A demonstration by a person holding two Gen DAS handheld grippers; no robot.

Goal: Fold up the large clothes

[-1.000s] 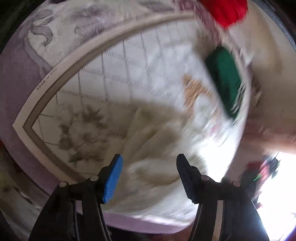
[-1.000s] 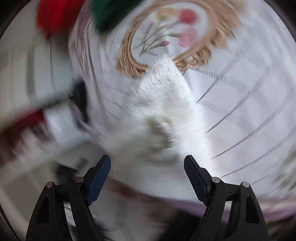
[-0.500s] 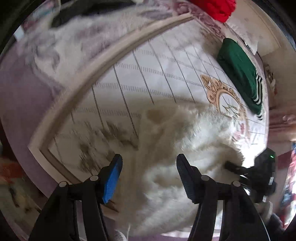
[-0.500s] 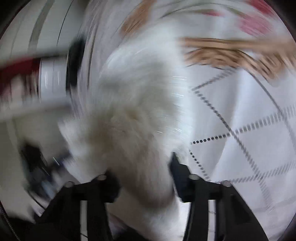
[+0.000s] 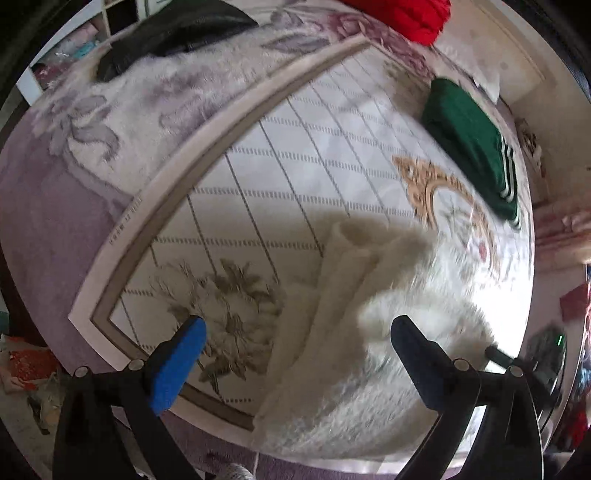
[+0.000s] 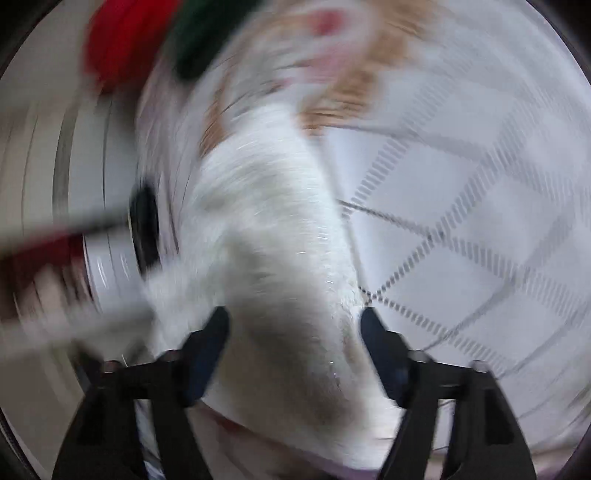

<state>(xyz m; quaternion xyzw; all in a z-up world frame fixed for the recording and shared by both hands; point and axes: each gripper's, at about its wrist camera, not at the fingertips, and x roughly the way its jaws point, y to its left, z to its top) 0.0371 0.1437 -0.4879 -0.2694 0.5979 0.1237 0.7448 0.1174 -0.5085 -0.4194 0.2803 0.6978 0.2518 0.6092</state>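
A fluffy white garment (image 5: 354, 332) lies bunched on the patterned bed cover (image 5: 280, 177), near its front edge. My left gripper (image 5: 295, 354) is open and empty, hovering just above the garment's left side. In the blurred right wrist view the same white garment (image 6: 280, 258) fills the gap between the fingers of my right gripper (image 6: 293, 347). Its jaws stand partly apart on either side of the fabric; whether they pinch it is unclear. The right gripper also shows at the lower right of the left wrist view (image 5: 517, 362).
A folded green garment with white stripes (image 5: 476, 144) and a red garment (image 5: 402, 14) lie at the far side of the bed. A black garment (image 5: 170, 33) lies at the far left. The bed's front edge is just below the grippers; clutter lies on the floor (image 5: 22, 369).
The right gripper's jaws have narrowed around the white garment and the view is sweeping fast. The left gripper stayed open and shifted a little over the garment's left side.
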